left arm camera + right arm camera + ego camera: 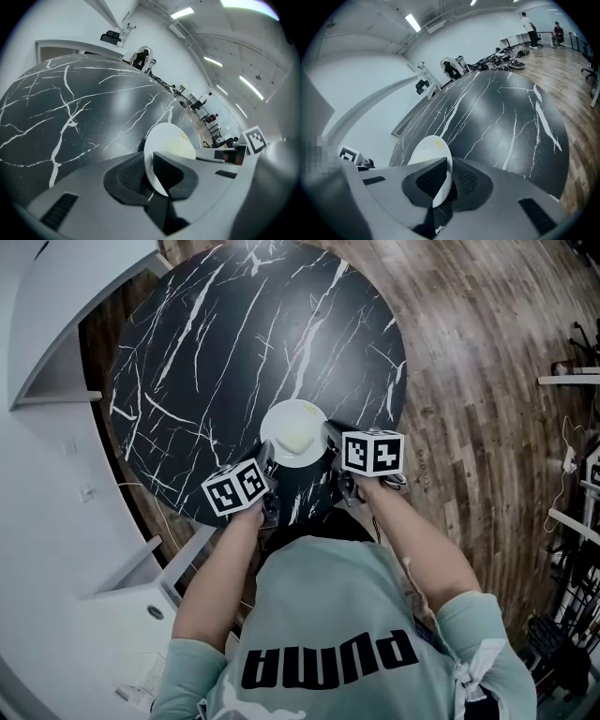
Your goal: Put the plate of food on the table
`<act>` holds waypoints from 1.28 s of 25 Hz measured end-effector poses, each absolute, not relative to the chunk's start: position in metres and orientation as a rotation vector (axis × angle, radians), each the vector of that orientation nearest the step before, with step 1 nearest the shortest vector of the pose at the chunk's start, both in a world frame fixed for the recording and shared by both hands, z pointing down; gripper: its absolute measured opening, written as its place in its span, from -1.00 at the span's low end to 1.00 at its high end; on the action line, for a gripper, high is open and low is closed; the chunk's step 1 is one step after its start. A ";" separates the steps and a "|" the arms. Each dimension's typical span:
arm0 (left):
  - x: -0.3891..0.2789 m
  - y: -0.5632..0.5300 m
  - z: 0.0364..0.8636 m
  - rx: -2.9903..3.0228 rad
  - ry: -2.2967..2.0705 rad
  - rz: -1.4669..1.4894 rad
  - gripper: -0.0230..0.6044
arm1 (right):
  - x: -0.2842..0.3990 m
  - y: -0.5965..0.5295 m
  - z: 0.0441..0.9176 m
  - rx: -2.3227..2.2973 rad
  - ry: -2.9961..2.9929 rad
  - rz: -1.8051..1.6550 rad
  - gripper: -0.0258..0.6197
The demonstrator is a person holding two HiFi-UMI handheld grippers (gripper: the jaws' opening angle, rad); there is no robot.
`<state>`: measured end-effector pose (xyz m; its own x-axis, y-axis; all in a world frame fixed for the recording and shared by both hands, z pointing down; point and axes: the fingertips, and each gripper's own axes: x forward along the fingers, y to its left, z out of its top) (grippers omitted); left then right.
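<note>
A white plate [293, 432] with pale yellow food on it is held over the near edge of the round black marble table [234, 343]. My left gripper [266, 476] is shut on the plate's left rim. My right gripper [332, 448] is shut on its right rim. In the left gripper view the plate [168, 144] stands edge-on between the two dark pads, with my left gripper [151, 172] clamped on it. In the right gripper view the plate [429, 152] is pinched the same way by my right gripper [448, 180]. Whether the plate touches the tabletop I cannot tell.
The dark tabletop [506, 117] stretches away beyond the plate with white veins across it. White counters [56, 381] curve along the left. Wood floor [478, 381] lies to the right, with equipment and shelving [572, 521] at the far right edge. People stand far off in the room [529, 30].
</note>
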<state>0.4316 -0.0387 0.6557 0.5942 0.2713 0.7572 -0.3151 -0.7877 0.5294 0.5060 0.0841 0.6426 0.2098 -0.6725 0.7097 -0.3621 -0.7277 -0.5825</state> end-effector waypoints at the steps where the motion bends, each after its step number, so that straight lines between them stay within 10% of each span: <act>1: 0.433 -0.039 0.657 2.181 -0.031 1.181 -0.78 | 0.507 0.084 0.644 -2.204 0.971 -1.524 -0.80; 17: 0.424 -0.052 0.645 2.378 0.013 1.116 -0.55 | 0.509 0.111 0.639 -2.438 0.963 -1.442 -0.80; 22: 0.391 -0.044 0.609 2.610 0.099 1.090 -0.91 | 0.470 0.125 0.610 -2.591 1.126 -1.353 -0.85; 32: 0.300 0.029 0.528 2.840 0.347 0.945 -0.91 | 0.349 0.136 0.546 -2.671 1.286 -1.124 -0.89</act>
